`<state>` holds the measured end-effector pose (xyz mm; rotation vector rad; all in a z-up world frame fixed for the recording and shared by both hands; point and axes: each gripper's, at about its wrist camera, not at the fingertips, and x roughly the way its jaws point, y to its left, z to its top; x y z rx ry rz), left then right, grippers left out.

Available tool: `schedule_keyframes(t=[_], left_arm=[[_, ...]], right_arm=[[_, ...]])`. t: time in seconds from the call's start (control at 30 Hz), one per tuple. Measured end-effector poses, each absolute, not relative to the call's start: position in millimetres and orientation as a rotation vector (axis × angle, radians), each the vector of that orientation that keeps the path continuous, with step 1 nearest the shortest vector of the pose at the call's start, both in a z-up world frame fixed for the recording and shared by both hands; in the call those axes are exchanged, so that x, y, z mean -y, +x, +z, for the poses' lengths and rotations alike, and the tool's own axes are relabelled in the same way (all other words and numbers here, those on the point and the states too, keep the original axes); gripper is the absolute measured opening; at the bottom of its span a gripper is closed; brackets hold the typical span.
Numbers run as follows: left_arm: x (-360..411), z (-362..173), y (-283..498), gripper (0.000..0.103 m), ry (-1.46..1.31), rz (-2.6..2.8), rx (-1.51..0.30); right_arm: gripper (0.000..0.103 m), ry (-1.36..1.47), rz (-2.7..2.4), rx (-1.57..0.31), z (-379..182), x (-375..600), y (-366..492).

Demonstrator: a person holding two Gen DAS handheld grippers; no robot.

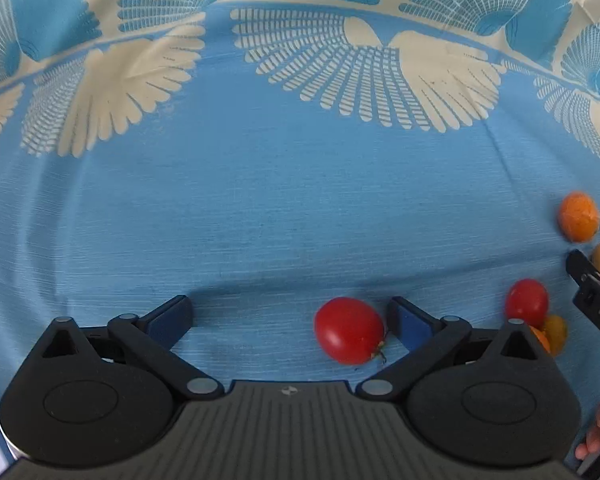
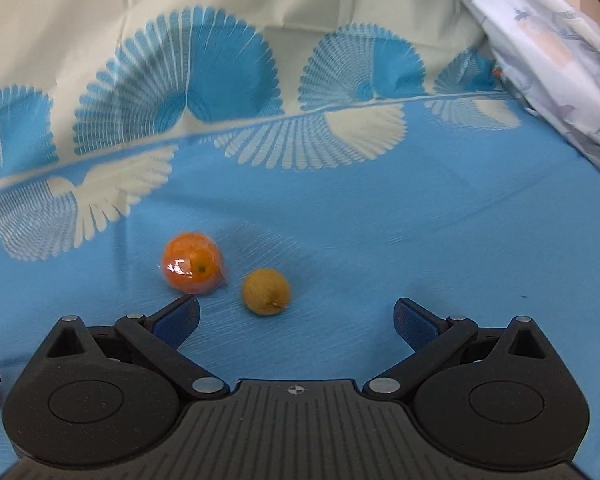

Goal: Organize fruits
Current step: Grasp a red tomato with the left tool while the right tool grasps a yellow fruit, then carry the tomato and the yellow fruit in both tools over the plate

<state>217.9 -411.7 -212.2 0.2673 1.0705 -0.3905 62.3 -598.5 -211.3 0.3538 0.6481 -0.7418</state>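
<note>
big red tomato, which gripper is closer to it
Left. The left gripper has the big red tomato between its open fingers, beside the right-hand one; the right gripper faces a small brownish fruit.

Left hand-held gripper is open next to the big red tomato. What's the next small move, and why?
Probably shift the left hand-held gripper slightly right, then close. The red tomato lies off-centre between the open fingers, right beside the right finger with a wide gap to the left one, so closing now might push it sideways on the blue cloth.
</note>
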Motion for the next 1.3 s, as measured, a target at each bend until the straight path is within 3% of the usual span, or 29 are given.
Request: schedule_keyframes(t=[0.17, 0.23, 0.27, 0.3, 0.33, 0.37, 0.57, 0.77, 1.0, 1.3], left_arm=[[413, -215, 217, 0.103, 0.274, -0.382, -1.045], [411, -211, 218, 0.093, 0.246, -0.374, -1.065], [407, -203, 215, 0.072, 0.231, -0.373, -1.051], [406, -197, 210, 0.040, 0.233, -0.394, -1.041], [407, -191, 205, 0.033, 0.242, -0.414, -1.049], [406, -188, 203, 0.033, 0.238, -0.413, -1.059], [392, -154, 180, 0.033, 0.228, -0.446, -1.034], [347, -93, 140, 0.033, 0.227, -0.455, -1.008], [243, -27, 70, 0.033, 0.231, -0.436, -1.007], [91, 6, -6, 0.033, 0.191, -0.329, -1.030]], right_arm=[[0.102, 0.264, -0.749, -0.642, -218, 593, 77], [0.100, 0.275, -0.747, -0.634, -217, 595, 75], [0.087, 0.270, -0.746, -0.632, -216, 593, 76], [0.055, 0.266, -0.733, -0.621, -213, 590, 74], [0.034, 0.253, -0.718, -0.610, -210, 586, 73], [0.028, 0.239, -0.709, -0.612, -207, 583, 74], [0.028, 0.220, -0.807, -0.572, -194, 580, 53], [0.028, 0.227, -0.815, -0.469, -130, 561, -4], [0.028, 0.243, -0.540, -0.483, -60, 452, -89], [0.028, 0.377, -0.119, -0.599, -8, 303, -151]])
